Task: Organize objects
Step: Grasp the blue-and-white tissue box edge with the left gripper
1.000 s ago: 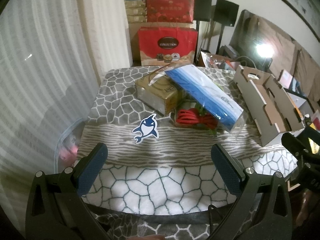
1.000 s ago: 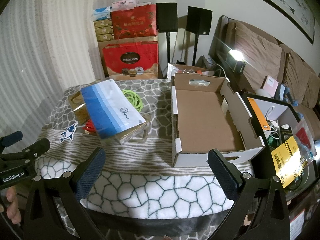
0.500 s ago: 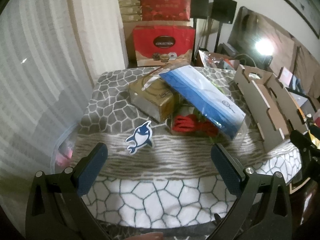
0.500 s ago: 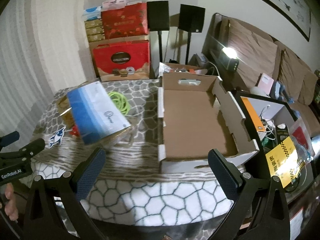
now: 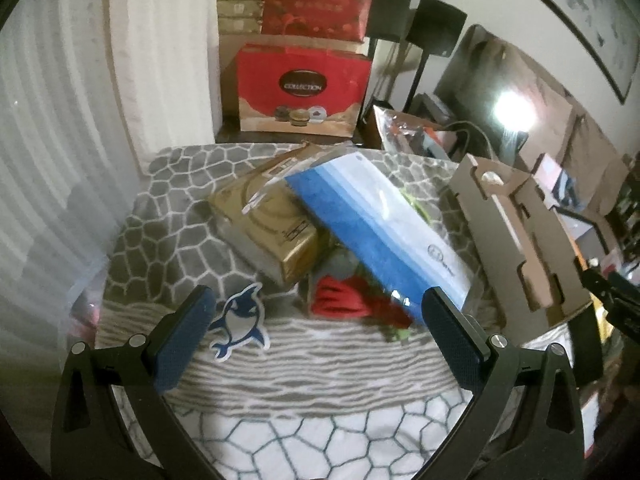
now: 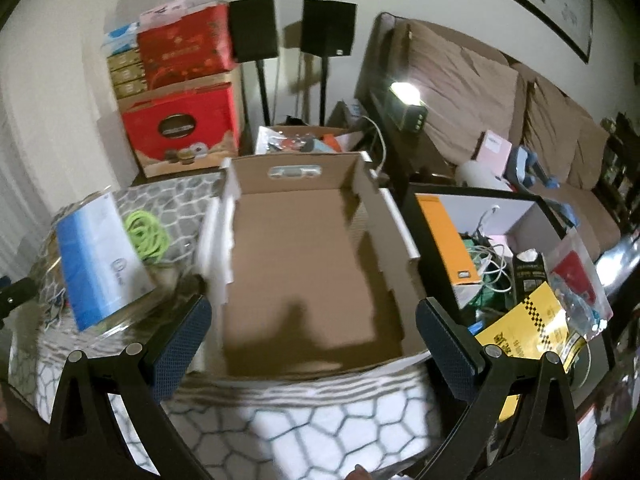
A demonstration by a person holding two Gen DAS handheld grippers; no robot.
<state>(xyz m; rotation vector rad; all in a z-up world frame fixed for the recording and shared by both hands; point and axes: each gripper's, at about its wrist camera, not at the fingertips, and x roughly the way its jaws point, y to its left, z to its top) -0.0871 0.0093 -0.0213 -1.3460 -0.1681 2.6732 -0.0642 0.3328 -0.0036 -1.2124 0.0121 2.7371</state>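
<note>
On the left, the shark sticker (image 5: 239,322) and gold box (image 5: 266,236) are now seen closer between the wide-open, empty left claw (image 5: 316,342), while the equally open, empty right claw (image 6: 312,342) has been swung over the empty cardboard tray (image 6: 308,276), so sorting appears barely begun.

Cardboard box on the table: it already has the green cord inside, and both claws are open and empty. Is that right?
Not quite. The right wrist view shows the cardboard box with a bare floor; the green cord lies on the table to the left of the box, beside the blue-and-white pack. The rest holds: the left claw and the right claw are both open and empty.
</note>
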